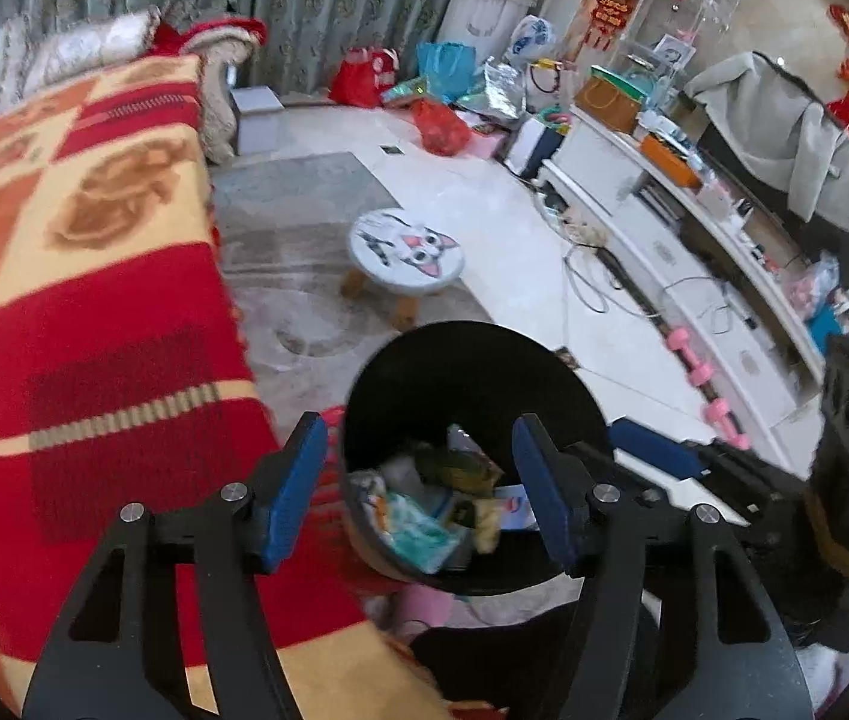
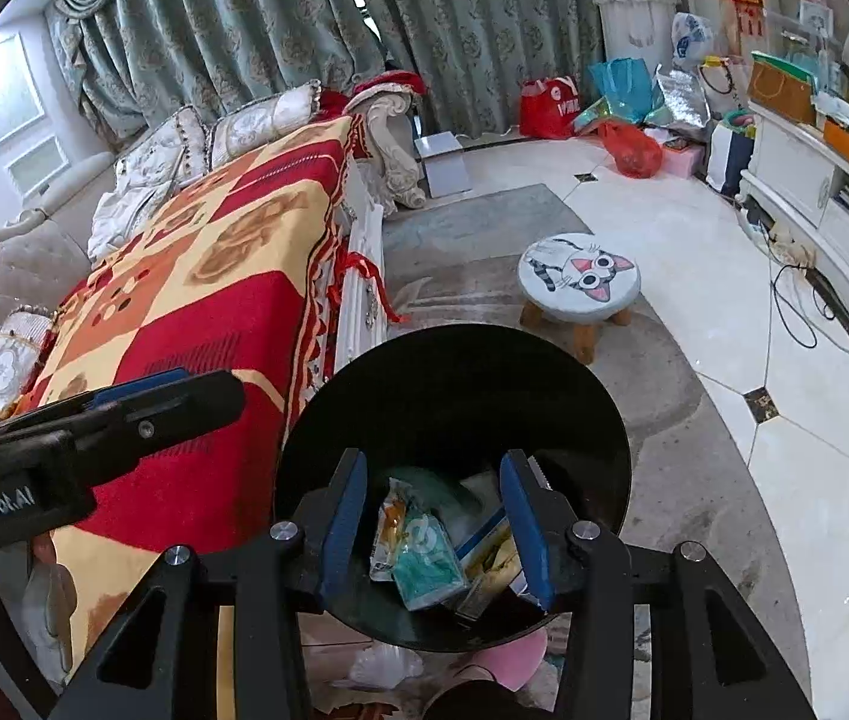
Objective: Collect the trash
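A black round trash bin (image 1: 472, 360) stands on the floor beside the table and holds several wrappers and packets (image 1: 424, 510). My left gripper (image 1: 418, 492) hangs open and empty above the bin's mouth. My right gripper (image 2: 436, 525) is also open and empty, right over the bin (image 2: 454, 384), with a teal packet (image 2: 424, 570) and other wrappers below it. In the left wrist view the right gripper's finger (image 1: 652, 450) shows at the right. In the right wrist view the left gripper's finger (image 2: 142, 402) shows at the left.
A table under a red and yellow patterned cloth (image 2: 196, 300) lies left of the bin. A small cat-face stool (image 2: 577, 279) stands on the floor beyond it. A white TV cabinet (image 1: 694, 276) with cables runs along the right. Bags (image 2: 550, 99) sit by the curtains.
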The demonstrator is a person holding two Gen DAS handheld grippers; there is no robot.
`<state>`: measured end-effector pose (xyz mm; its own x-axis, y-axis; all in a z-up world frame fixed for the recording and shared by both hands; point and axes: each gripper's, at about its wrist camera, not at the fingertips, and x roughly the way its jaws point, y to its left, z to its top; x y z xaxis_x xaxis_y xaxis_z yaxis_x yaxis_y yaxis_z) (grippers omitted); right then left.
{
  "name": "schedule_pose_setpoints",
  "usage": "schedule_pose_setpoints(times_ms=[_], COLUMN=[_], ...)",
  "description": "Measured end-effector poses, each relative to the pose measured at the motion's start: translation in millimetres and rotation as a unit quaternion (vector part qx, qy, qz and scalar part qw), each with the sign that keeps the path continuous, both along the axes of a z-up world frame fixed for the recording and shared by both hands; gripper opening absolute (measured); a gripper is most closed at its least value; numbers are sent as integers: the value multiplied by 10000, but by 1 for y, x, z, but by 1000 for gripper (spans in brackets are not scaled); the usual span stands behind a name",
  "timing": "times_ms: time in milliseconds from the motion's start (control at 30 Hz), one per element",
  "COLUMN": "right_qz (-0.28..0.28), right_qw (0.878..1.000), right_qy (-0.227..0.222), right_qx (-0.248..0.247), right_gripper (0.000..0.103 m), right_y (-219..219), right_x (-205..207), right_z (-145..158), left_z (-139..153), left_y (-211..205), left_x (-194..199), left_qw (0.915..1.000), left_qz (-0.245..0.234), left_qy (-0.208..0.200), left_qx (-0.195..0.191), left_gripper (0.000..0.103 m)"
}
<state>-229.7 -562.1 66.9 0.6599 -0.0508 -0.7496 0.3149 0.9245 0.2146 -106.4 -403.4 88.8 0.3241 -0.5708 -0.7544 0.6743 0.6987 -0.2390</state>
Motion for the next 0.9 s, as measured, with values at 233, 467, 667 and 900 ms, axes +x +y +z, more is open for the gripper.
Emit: schedule_pose_setpoints(times_ms=[233, 467, 667, 900], right_qz=[-209, -357, -411, -319], right_qw=[9981, 9940, 9909, 9884], right_qy=[-290, -628, -927, -1026], right_qx=[-492, -823, -889, -1075], right_gripper=[44, 45, 61, 63], right_y=[22, 46, 60, 76], right_x=[-9, -21, -29, -26], right_z=[24, 50, 69, 83], left_z=[23, 44, 58, 64], left_y=[30, 61, 85, 102], left_x=[-17, -31, -39, -41], left_qw=[9971, 9934, 9890, 9863], left_qz=[354, 535, 696, 784], left_qy=[-667, -969, -1226, -1369], left_qx=[6, -300, -438, -490], left_gripper=[63, 63, 63, 63])
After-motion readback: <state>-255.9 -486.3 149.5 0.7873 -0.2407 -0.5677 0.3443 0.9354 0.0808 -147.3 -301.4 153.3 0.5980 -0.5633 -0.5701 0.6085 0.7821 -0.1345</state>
